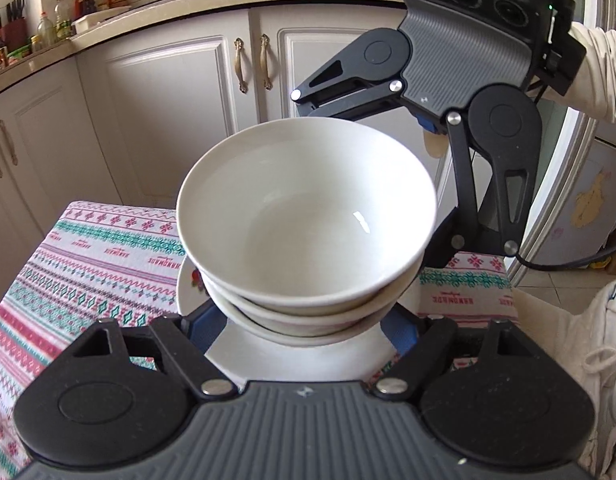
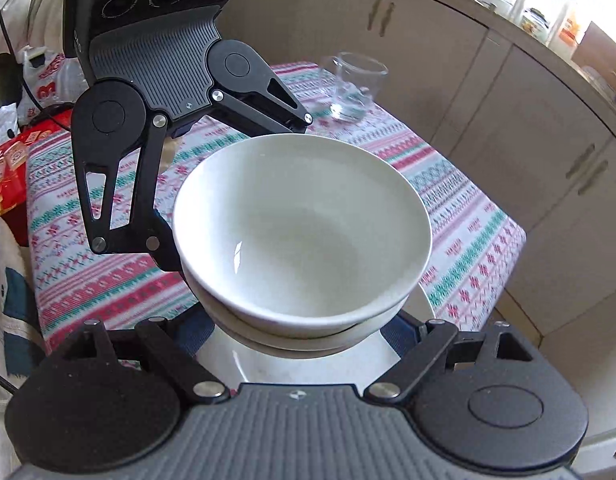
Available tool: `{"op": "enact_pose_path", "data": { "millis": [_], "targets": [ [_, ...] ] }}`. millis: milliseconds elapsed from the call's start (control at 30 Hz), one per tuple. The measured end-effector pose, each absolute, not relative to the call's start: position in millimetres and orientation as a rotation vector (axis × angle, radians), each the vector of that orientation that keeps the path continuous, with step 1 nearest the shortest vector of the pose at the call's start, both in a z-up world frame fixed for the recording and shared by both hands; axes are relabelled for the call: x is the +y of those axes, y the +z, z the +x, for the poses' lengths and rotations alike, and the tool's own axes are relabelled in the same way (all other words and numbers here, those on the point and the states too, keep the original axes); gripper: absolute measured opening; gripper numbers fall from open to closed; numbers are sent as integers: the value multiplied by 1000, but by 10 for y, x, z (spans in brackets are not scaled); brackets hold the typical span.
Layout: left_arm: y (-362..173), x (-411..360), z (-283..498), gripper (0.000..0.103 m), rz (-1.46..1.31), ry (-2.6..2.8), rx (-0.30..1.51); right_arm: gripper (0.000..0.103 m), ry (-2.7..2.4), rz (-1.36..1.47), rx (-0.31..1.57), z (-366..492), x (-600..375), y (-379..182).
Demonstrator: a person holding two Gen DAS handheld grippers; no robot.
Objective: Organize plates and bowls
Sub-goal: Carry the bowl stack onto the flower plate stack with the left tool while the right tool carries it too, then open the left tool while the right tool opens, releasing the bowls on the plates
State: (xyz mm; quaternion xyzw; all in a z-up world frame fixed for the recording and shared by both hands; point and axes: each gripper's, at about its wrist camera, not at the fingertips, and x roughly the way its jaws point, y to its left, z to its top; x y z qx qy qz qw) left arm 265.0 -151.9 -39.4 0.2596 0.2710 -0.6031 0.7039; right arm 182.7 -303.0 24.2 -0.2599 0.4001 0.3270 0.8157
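Observation:
Two or three white bowls (image 1: 308,216) (image 2: 304,232) are nested in a stack on a white plate (image 1: 300,360) (image 2: 308,364). My left gripper (image 1: 304,320) grips the foot of the stack from one side, its blue pads (image 1: 204,320) pressed on the lowest bowl just above the plate. From the opposite side my right gripper (image 2: 300,328) holds the same stack the same way, with one pad (image 2: 399,332) showing. The fingertips are hidden behind the bowls. I cannot tell whether the plate touches the table.
A table with a patterned cloth (image 1: 88,264) (image 2: 467,240) lies below. A clear glass cup (image 2: 355,88) stands at its far end. Cream cabinets (image 1: 168,100) run behind, red boxes (image 2: 8,172) sit at the table's left, and a sleeve (image 1: 599,68) holds the right gripper.

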Motion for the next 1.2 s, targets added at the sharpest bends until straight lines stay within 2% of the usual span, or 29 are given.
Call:
{"op": "enact_pose_path", "data": {
  "millis": [600, 933, 1033, 1200],
  "targets": [
    [-575, -1762, 2895, 82, 586, -1353, 665, 92, 696, -462, 898, 1982, -3352, -3],
    [-576, -1746, 2826, 83, 609, -1323, 630, 93, 688, -447, 897, 2017, -3369, -56],
    [-542, -1695, 2808, 93, 577, -1296, 618, 102, 682, -416, 885, 1985, -3379, -32],
    [-444, -1530, 2672, 98, 550, -1222, 583, 103, 626, -421, 870, 1837, -3351, 5]
  ]
}}
